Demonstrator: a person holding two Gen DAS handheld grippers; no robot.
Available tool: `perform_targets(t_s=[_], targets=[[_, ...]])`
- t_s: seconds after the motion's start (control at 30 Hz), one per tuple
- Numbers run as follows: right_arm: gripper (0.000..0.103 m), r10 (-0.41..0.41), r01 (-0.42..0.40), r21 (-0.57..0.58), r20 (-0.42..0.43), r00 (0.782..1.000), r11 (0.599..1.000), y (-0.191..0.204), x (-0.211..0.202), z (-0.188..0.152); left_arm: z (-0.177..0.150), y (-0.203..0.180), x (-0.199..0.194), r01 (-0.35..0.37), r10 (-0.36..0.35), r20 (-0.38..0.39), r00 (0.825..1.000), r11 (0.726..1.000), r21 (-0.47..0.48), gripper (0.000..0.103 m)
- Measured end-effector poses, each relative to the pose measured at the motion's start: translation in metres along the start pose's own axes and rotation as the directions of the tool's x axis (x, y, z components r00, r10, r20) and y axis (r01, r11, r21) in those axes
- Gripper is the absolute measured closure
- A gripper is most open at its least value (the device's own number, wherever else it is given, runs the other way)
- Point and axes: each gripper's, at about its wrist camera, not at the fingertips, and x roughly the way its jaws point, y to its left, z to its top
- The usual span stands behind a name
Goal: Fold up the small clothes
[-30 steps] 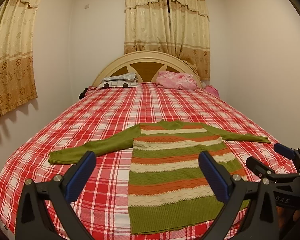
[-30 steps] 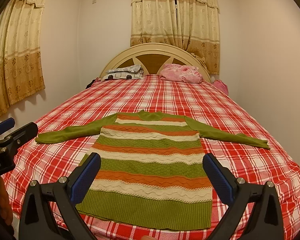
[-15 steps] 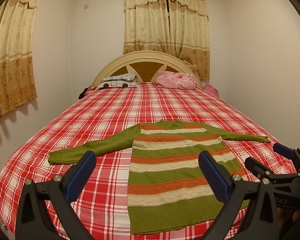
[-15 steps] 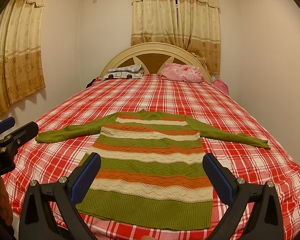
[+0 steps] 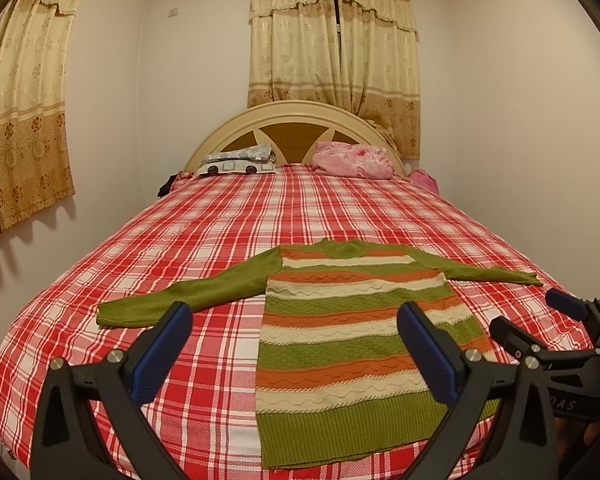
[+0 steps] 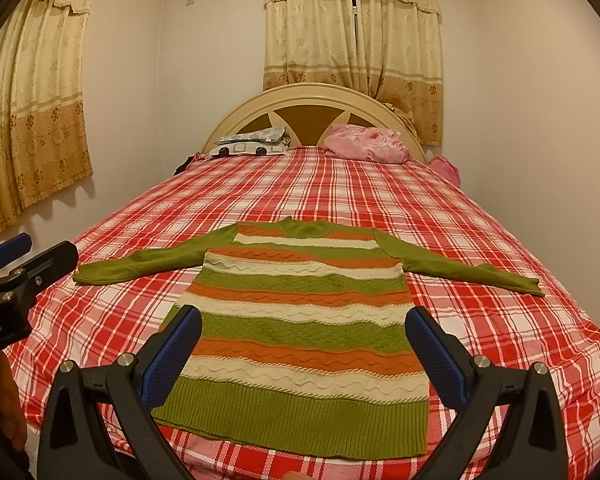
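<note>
Left gripper (image 5: 292, 344): jaws wide apart, empty, above the bed's (image 5: 220, 232) near edge. Right gripper (image 6: 304, 344): jaws wide apart, empty. Sweater (image 6: 300, 312): flat on the bed, sleeves spread toward 9 and 3 o'clock, collar toward 12. Pillows (image 6: 364, 144): at the headboard (image 6: 312, 108).

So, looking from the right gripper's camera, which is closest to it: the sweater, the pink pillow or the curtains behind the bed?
1. Sweater: flat on the bed, just ahead of the right gripper.
2. Pink pillow: far end, right of centre.
3. Curtains: on the back wall.
</note>
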Motion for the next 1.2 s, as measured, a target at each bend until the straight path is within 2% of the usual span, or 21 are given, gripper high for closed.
perform_targets(t_s=[0.3, 0.47, 0.53, 0.7, 0.87, 1.0, 1.13, 1.2], targets=[[0.001, 0.006, -0.006, 0.001, -0.003, 1.000, 1.000, -0.001, 0.002, -0.001, -0.002, 0.002, 0.004, -0.002, 0.002, -0.004, 1.000, 1.000, 0.003, 0.000], [0.001, 0.095, -0.094, 0.048, -0.009, 0.995, 0.994, -0.015, 0.014, -0.005, -0.005, 0.000, 0.011, 0.001, -0.001, -0.007, 1.000, 1.000, 0.014, 0.000], [0.001, 0.104, -0.103, 0.074, -0.020, 0.994, 0.992, -0.024, 0.024, -0.006, -0.008, 0.001, 0.021, -0.007, 0.007, -0.016, 1.000, 1.000, 0.018, 0.000], [0.001, 0.070, -0.065, 0.133, -0.038, 0.997, 0.989, -0.059, 0.054, -0.008, -0.013, 0.003, 0.064, -0.002, 0.004, -0.079, 0.997, 1.000, 0.030, 0.000], [0.001, 0.025, -0.006, 0.163, -0.116, 0.993, 0.987, -0.103, 0.102, -0.014, -0.010, -0.001, 0.115, -0.015, 0.019, -0.106, 0.994, 0.999, 0.041, 0.000], [0.001, -0.025, 0.056, 0.172, -0.180, 0.983, 0.984, -0.146, 0.142, -0.020, -0.013, -0.011, 0.150, -0.016, 0.026, -0.139, 0.990, 0.997, 0.070, 0.000], [0.002, -0.067, 0.117, 0.218, -0.224, 0.972, 0.969, -0.198, 0.171, -0.016, -0.014, -0.021, 0.175, -0.026, 0.039, -0.134, 0.990, 0.995, 0.096, 0.000], [0.008, -0.093, 0.153, 0.243, -0.241, 0.966, 0.958, -0.227, 0.182, -0.013, -0.011, -0.024, 0.192, -0.027, 0.042, -0.140, 0.989, 0.994, 0.106, 0.000]])
